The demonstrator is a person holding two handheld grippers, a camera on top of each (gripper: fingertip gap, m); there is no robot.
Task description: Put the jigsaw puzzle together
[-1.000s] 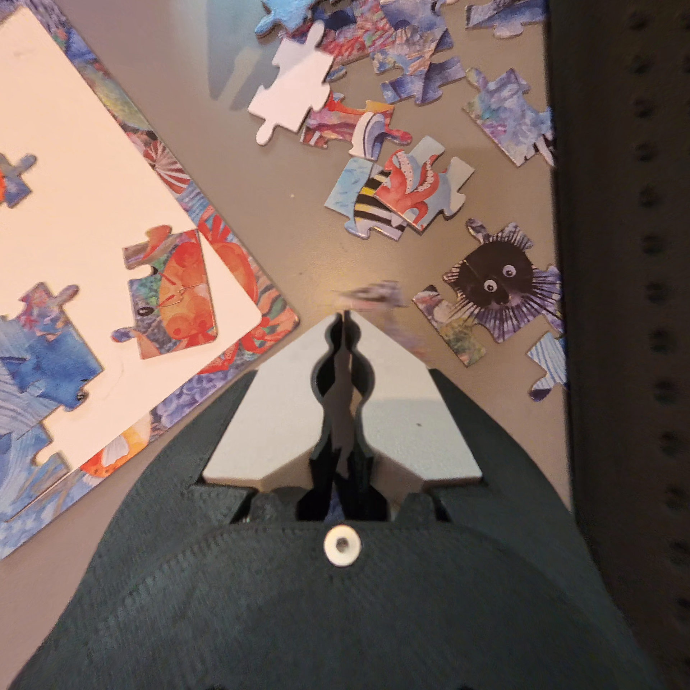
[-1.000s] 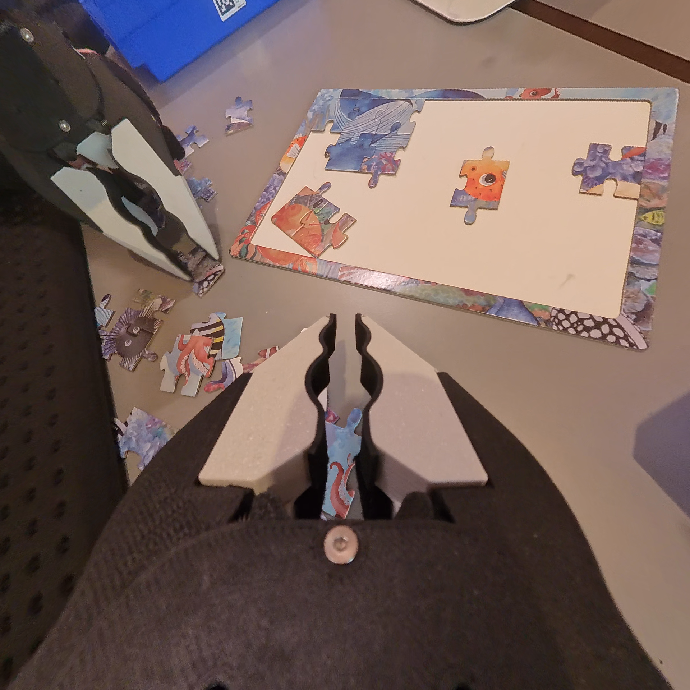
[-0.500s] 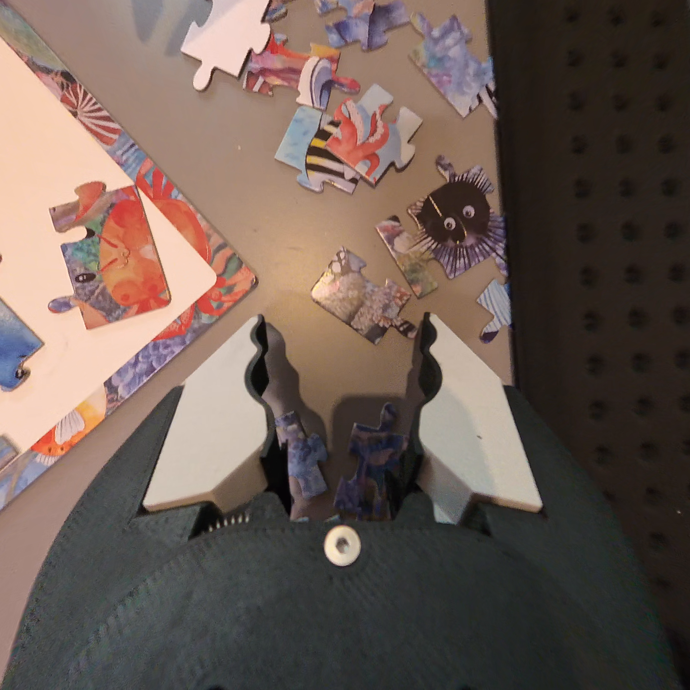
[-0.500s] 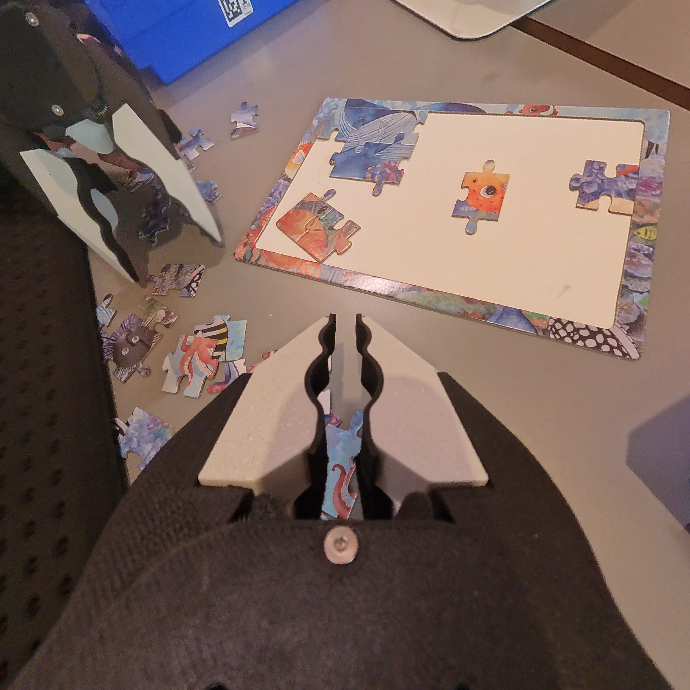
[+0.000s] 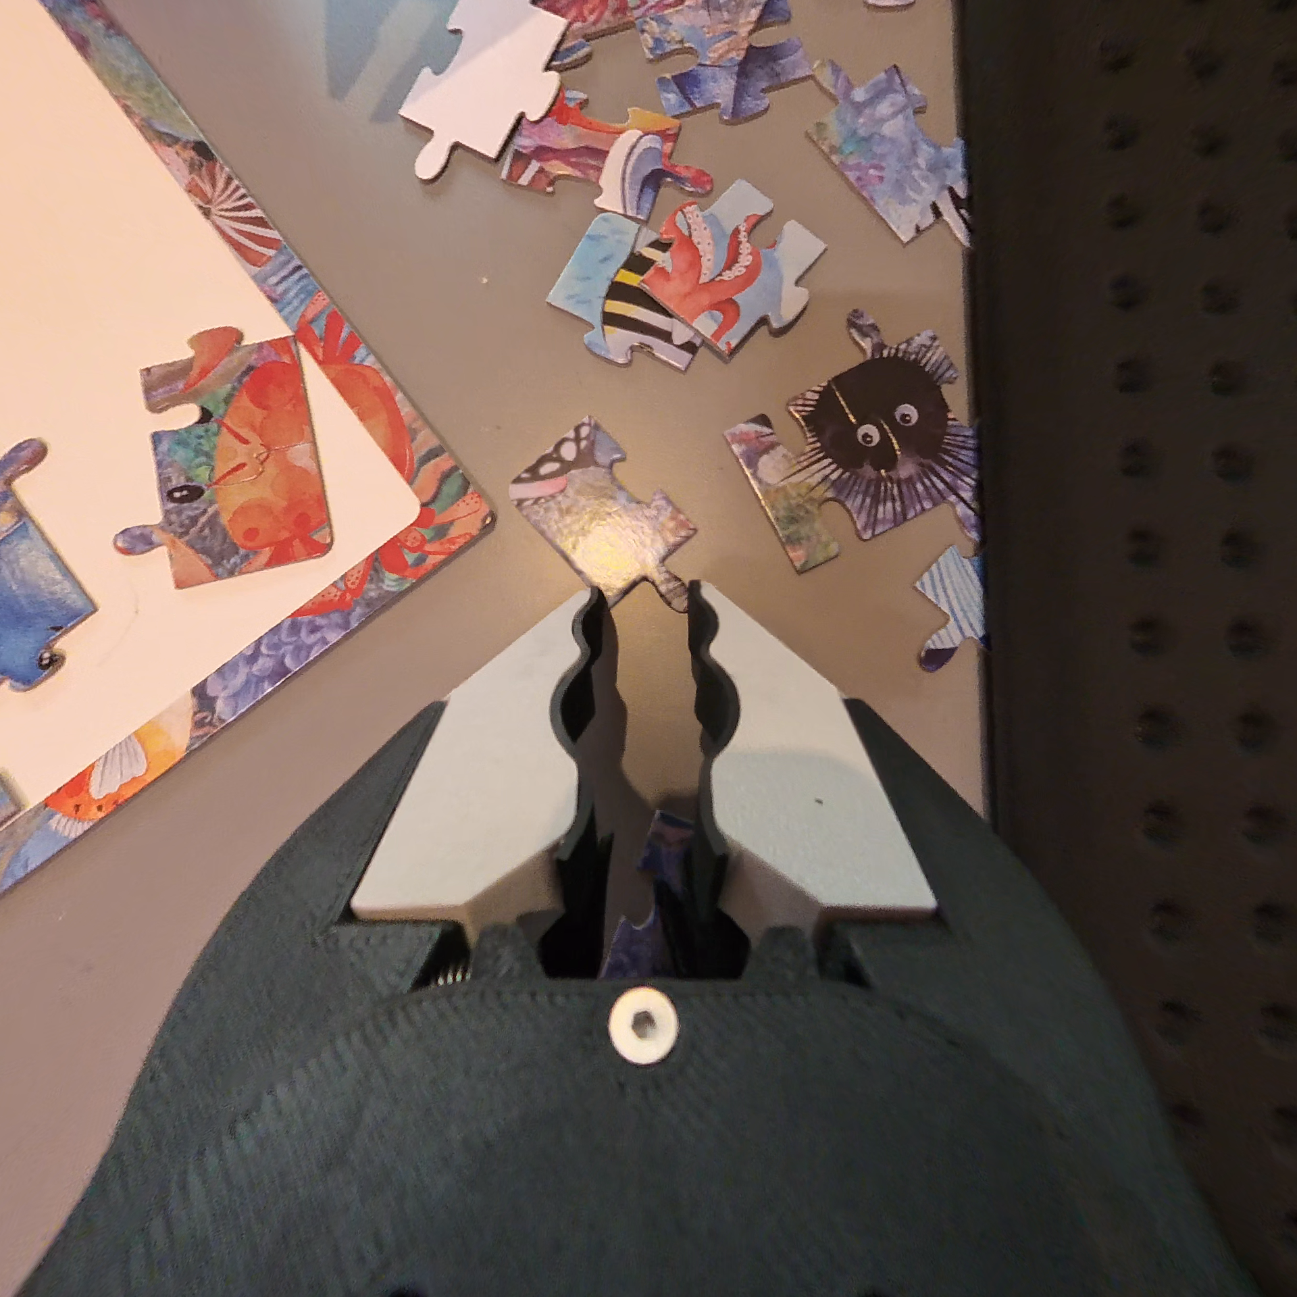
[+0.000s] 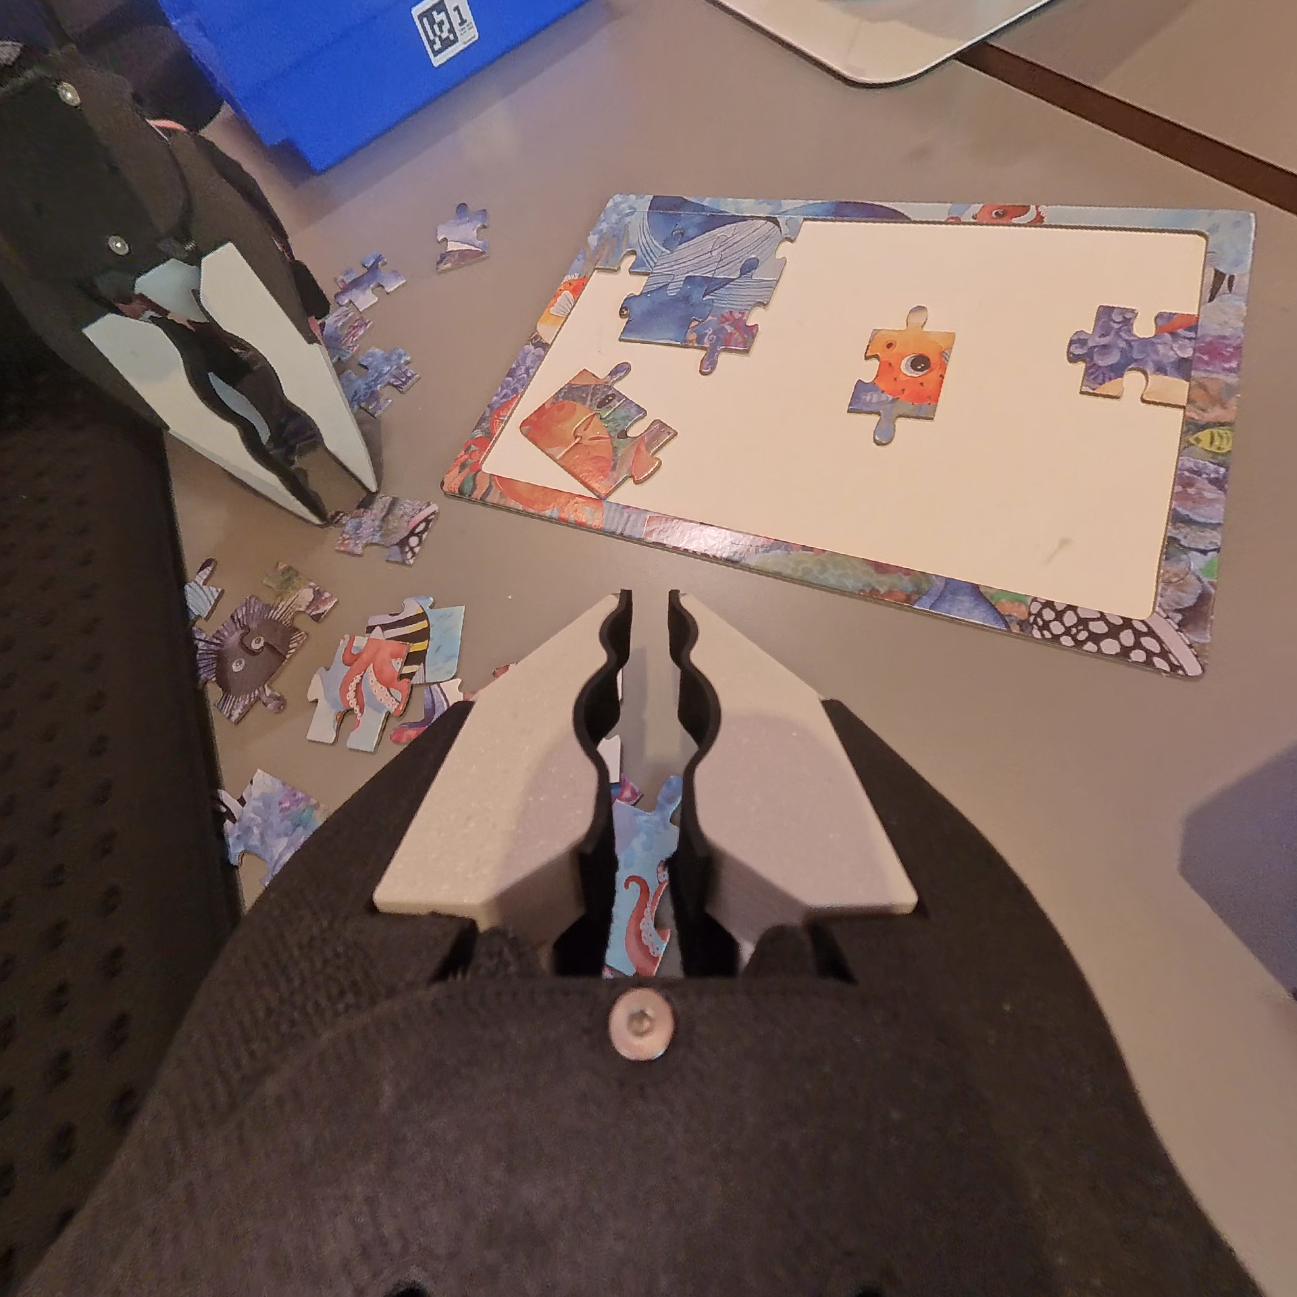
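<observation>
Several things were only partly readable. In the left wrist view a dark blue puzzle piece [image 5: 649,898] showed only as a sliver in the gap behind the fingers, and the striped pale-blue piece [image 5: 951,607] ran off under the dark perforated mat [image 5: 1137,491] at the table's edge. In the right wrist view an octopus-tentacle piece [image 6: 642,891] was visible only as a strip between the fingers' roots; whether it lay on the table below or was touched by them could not be told.

The left gripper [image 5: 644,596] pointed steeply down at the table, its jaws a narrow gap apart, the tips at the near edge and tab of a greyish spotted piece [image 5: 600,516] lying flat; whether they pinched it could not be told. The right gripper [image 6: 649,596] hung above the table, its jaws a slim gap apart and empty at the tips.

The grey table [image 6: 912,807] carried the puzzle frame tray [image 6: 877,561], with a whale section [image 6: 709,288] fitted in its far left corner, a loose crab pair [image 6: 596,439], an orange fish piece [image 6: 905,372] and a purple coral piece [image 6: 1130,354]. Loose pieces lay beside the mat, among them a black spiky fish [image 5: 877,442]. A blue bin [image 6: 337,63] stood behind.
</observation>
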